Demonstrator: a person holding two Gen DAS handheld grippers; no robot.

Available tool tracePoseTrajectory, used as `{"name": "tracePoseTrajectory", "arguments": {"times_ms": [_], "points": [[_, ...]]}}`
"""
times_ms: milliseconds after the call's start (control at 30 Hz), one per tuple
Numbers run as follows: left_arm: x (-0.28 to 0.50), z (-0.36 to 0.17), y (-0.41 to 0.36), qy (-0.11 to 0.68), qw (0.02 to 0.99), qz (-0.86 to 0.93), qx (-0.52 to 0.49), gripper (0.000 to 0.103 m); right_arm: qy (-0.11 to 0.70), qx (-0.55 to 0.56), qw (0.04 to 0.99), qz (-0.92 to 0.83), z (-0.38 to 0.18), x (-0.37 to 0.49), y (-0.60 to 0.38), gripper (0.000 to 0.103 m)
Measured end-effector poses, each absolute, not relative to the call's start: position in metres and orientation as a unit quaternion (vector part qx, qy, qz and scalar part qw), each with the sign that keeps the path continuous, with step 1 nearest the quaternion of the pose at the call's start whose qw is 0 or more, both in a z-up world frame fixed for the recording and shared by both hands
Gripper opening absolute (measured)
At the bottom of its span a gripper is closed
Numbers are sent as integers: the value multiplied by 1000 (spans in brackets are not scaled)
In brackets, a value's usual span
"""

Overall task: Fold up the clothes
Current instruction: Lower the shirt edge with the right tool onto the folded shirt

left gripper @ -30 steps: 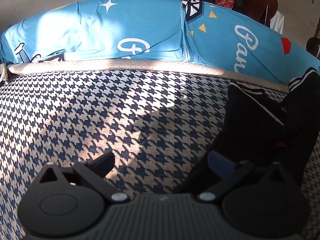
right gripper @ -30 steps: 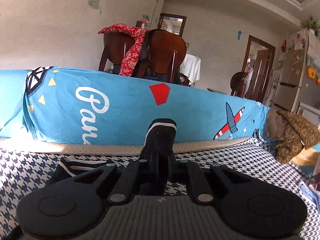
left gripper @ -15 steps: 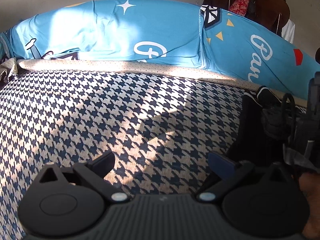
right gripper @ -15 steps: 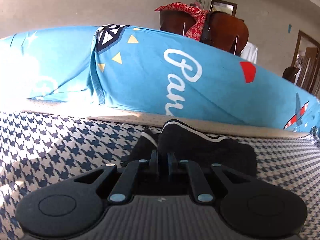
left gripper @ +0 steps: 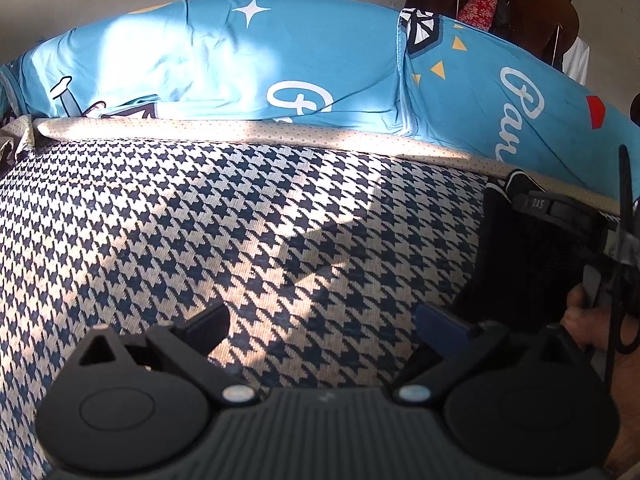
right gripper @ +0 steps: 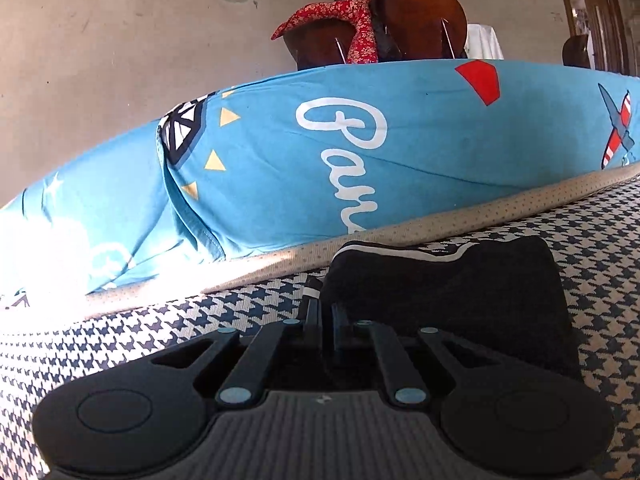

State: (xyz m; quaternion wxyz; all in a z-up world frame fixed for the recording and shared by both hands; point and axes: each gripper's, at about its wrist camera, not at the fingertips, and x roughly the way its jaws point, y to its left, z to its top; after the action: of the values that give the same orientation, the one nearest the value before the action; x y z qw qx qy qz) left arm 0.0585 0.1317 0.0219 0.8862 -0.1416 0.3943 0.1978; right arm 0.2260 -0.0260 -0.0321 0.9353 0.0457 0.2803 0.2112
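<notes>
A black garment with white stripes (right gripper: pixel 460 292) lies bunched in a folded heap on the houndstooth cover (right gripper: pixel 140 340), close to the blue cushion. My right gripper (right gripper: pixel 325 316) sits low at the heap's near left edge, shut on the black cloth. In the left wrist view the same garment (left gripper: pixel 516 248) shows at the far right, with the right tool and a hand (left gripper: pixel 588 320) partly over it. My left gripper (left gripper: pixel 322 320) hovers open above bare houndstooth fabric (left gripper: pixel 240 220), to the left of the garment, with nothing between its fingers.
Long blue printed cushions (left gripper: pixel 280 64) run along the back behind a beige dotted strip (left gripper: pixel 240 132). Behind them stand dark wooden chairs (right gripper: pixel 420 20) with a red floral cloth (right gripper: pixel 360 28). Sunlight patches fall across the cover.
The right gripper has brought the black garment down from a raised hold and laid it on the cover. The left gripper stayed open and drifted slightly away to the left.
</notes>
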Motion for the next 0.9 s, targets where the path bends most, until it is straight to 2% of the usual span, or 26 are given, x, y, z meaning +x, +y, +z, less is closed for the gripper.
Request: {"name": "tracePoseTrajectory", "arguments": {"times_ms": [267,400,700,900], "points": [[59,22,133,395,886,198,-143,103,287,37,928,233,-39,224,-15,8],[59,22,134,396,885,199,-143,103,302,25,921,243,-45,225,-11,13],[63,17,128,412,883,189,-123,103,293,53,915,274,-2,214,-47,24],[63,16,124,417,883,187,-112,103,308,45,912,268,11,188,-80,26]]}}
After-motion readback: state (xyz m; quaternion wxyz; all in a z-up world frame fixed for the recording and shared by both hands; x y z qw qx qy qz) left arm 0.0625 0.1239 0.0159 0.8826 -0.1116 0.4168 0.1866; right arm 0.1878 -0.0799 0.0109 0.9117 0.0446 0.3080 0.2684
